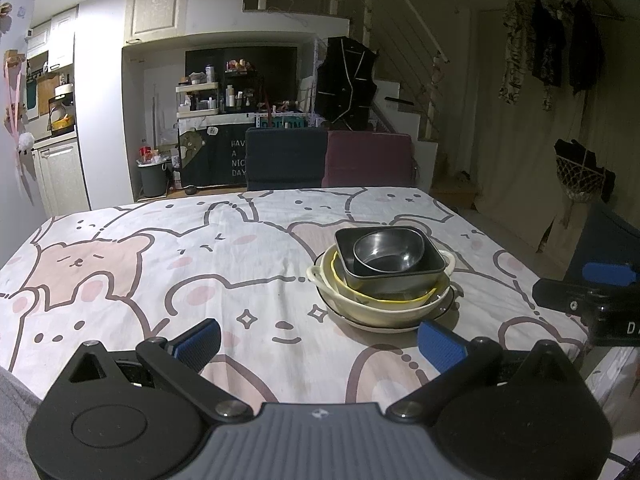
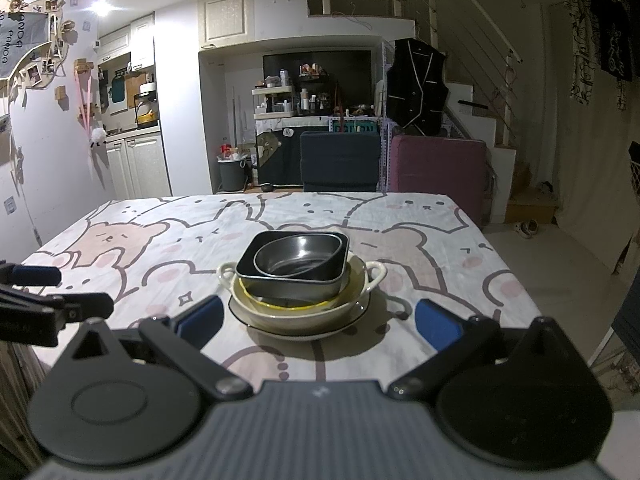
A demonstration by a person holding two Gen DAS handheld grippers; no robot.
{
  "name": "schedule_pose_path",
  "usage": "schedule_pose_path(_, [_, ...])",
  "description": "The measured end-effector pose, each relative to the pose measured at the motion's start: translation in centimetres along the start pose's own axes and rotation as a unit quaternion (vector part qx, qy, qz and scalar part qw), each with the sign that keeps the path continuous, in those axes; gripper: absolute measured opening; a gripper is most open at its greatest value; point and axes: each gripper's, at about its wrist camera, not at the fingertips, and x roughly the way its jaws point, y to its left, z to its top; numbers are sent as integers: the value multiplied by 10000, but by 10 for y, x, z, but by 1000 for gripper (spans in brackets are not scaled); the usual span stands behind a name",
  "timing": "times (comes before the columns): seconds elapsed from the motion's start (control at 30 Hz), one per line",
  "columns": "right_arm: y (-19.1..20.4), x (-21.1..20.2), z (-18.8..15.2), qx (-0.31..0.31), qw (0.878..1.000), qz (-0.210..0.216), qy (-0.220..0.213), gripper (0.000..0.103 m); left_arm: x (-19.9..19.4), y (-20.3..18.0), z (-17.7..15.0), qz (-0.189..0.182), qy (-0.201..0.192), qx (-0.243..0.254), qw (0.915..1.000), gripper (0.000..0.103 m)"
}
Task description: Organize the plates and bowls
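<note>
Nested stack [image 2: 298, 284] mid tabletop [image 2: 440, 240], round bowl [image 2: 298, 260] on top. Right tool [image 2: 316, 320] fingers apart, stack dead ahead, nearer. Left tool [image 1: 318, 340] also apart; stack lies fwd-right.

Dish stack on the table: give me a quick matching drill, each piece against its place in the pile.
Things:
1. round metal bowl
2. dark square dish
3. cream two-handled bowl
4. dark-rimmed plate

Places:
A. at the bottom, on the tablecloth
B. on the plate, holding the other dishes
C. innermost, on top
D. holds the round bowl

Pairs: 1-C, 2-D, 3-B, 4-A
</note>
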Motion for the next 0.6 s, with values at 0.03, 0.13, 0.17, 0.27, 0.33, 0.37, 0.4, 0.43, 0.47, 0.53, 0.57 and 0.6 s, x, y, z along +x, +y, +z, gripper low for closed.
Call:
schedule_pose_path(0.03, [0, 0, 0, 6, 10000, -1, -1, 103, 0, 0, 0, 1, 5, -1, 10000, 103])
schedule_pose_path(0.13, [0, 0, 0, -3, 10000, 6, 0, 103, 0, 0, 0, -1, 7, -6, 10000, 103])
schedule_pose_path(0.17, [0, 0, 0, -2, 10000, 8, 1, 103, 0, 0, 0, -4, 10, -8, 10000, 103])
schedule_pose_path(0.27, [0, 1, 0, -1, 10000, 19, 1, 103, 0, 0, 0, 7, 9, -10, 10000, 103])
schedule_pose_path(0.33, [0, 1, 0, -2, 10000, 19, 0, 103, 0, 1, 1, 14, 12, -21, 10000, 103])
schedule_pose_path(0.37, [0, 1, 0, 0, 10000, 16, 1, 103, 0, 1, 1, 18, 13, -23, 10000, 103])
schedule_pose_path(0.4, [0, 1, 0, 3, 10000, 16, 1, 103, 1, 1, 0, 22, 15, -27, 10000, 103])
schedule_pose_path(0.43, [0, 1, 0, 4, 10000, 15, 2, 103, 1, 1, 0, 21, 18, -32, 10000, 103])
schedule_pose_path(0.47, [0, 1, 0, 1, 10000, 15, 2, 103, 1, 1, 0, 19, 21, -35, 10000, 103])
schedule_pose_path(0.53, [0, 1, 0, -2, 10000, 15, 2, 103, 1, 1, 0, 24, 16, -27, 10000, 103])
schedule_pose_path(0.57, [0, 1, 0, -1, 10000, 15, 1, 103, 1, 1, 0, 23, 16, -29, 10000, 103])
schedule_pose_path(0.6, [0, 1, 0, 0, 10000, 14, 2, 103, 1, 1, 0, 24, 18, -30, 10000, 103])
